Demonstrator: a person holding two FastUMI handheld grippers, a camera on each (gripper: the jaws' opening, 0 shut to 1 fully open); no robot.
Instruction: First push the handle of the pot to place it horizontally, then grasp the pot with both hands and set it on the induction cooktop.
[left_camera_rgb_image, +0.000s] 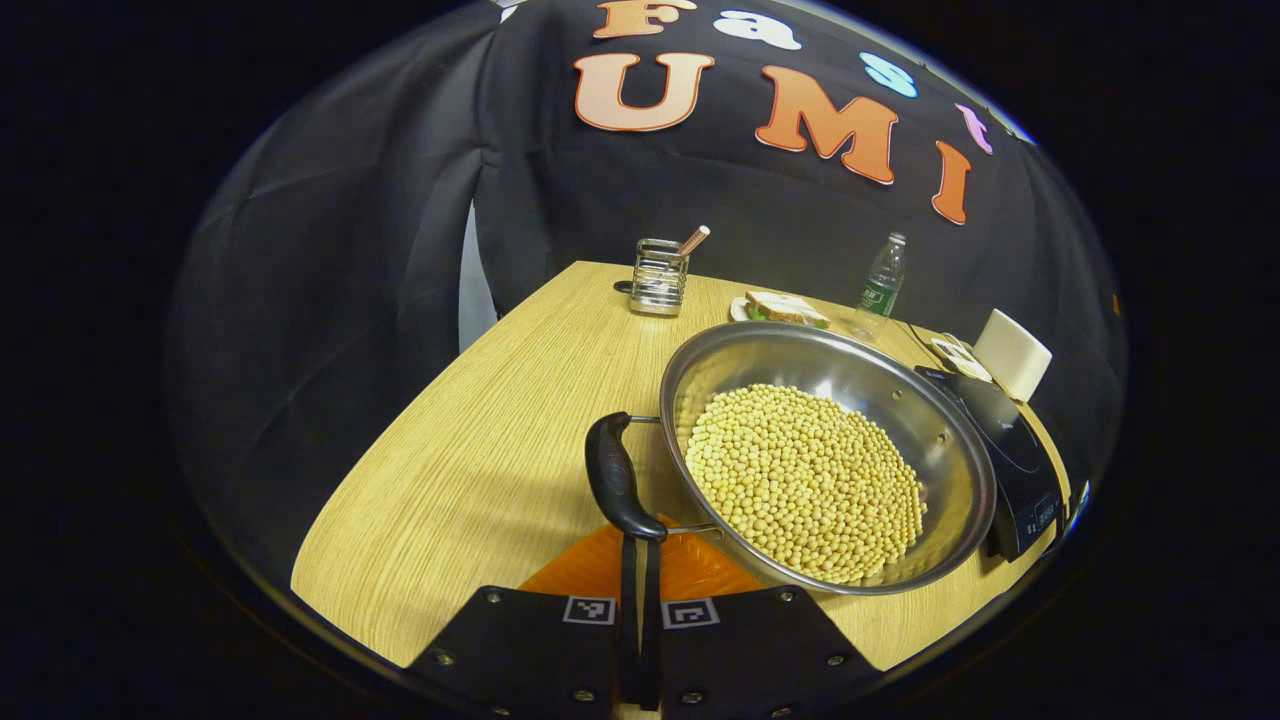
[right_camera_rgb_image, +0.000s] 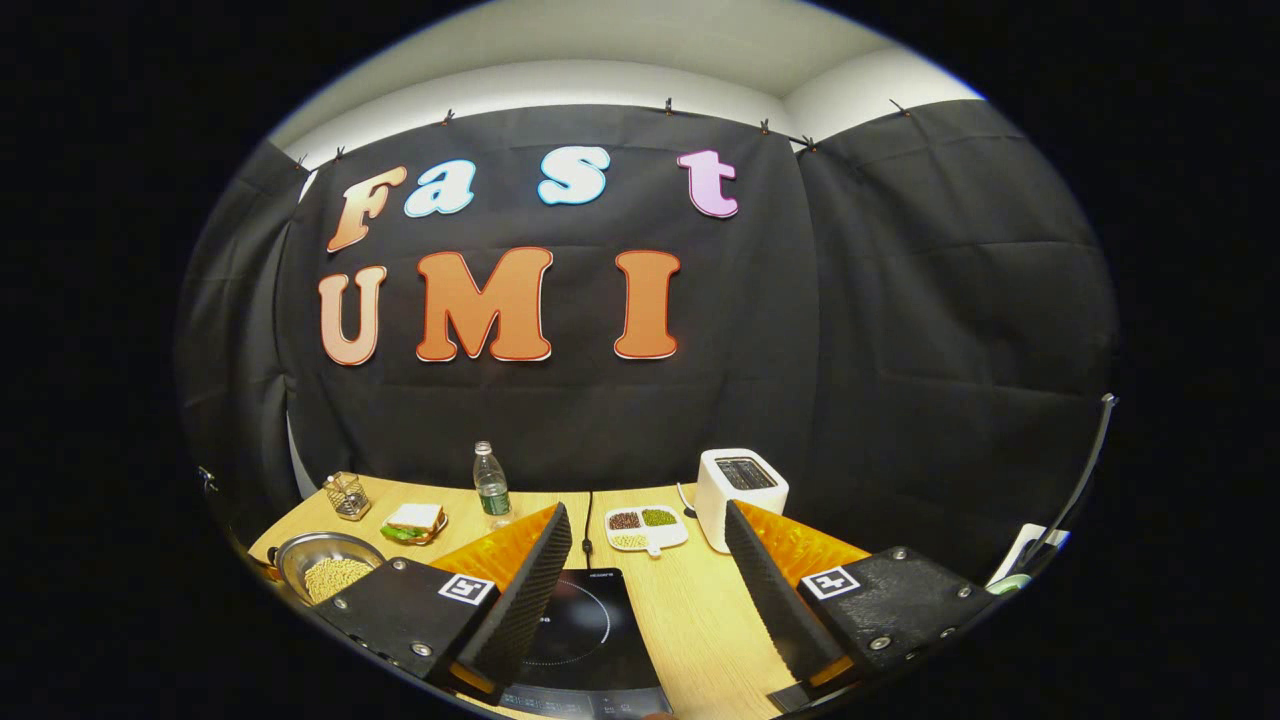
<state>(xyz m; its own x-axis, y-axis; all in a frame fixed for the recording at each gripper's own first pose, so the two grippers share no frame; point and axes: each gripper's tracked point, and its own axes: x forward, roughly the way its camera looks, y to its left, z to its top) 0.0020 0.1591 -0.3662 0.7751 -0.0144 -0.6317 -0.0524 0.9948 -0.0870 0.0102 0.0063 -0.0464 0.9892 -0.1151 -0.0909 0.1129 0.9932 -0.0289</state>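
Note:
The steel pot (left_camera_rgb_image: 930, 430), holding yellow beans (left_camera_rgb_image: 805, 480), stands on the wooden table (left_camera_rgb_image: 480, 470) in the left gripper view. Its black handle (left_camera_rgb_image: 612, 480) sticks out on the pot's left side, running toward me. My left gripper (left_camera_rgb_image: 640, 545) is shut with nothing between its fingers, and the tips touch the handle's near end. The black induction cooktop (left_camera_rgb_image: 1020, 460) lies just right of the pot. In the right gripper view, my right gripper (right_camera_rgb_image: 648, 515) hangs open above the cooktop (right_camera_rgb_image: 590, 620). The pot (right_camera_rgb_image: 330, 570) sits small at the far left there.
A wire utensil holder (left_camera_rgb_image: 658, 277), a sandwich on a plate (left_camera_rgb_image: 787, 308) and a water bottle (left_camera_rgb_image: 880, 285) stand at the table's back. A white toaster (right_camera_rgb_image: 740, 485) and a divided dish of beans (right_camera_rgb_image: 645, 525) sit behind the cooktop.

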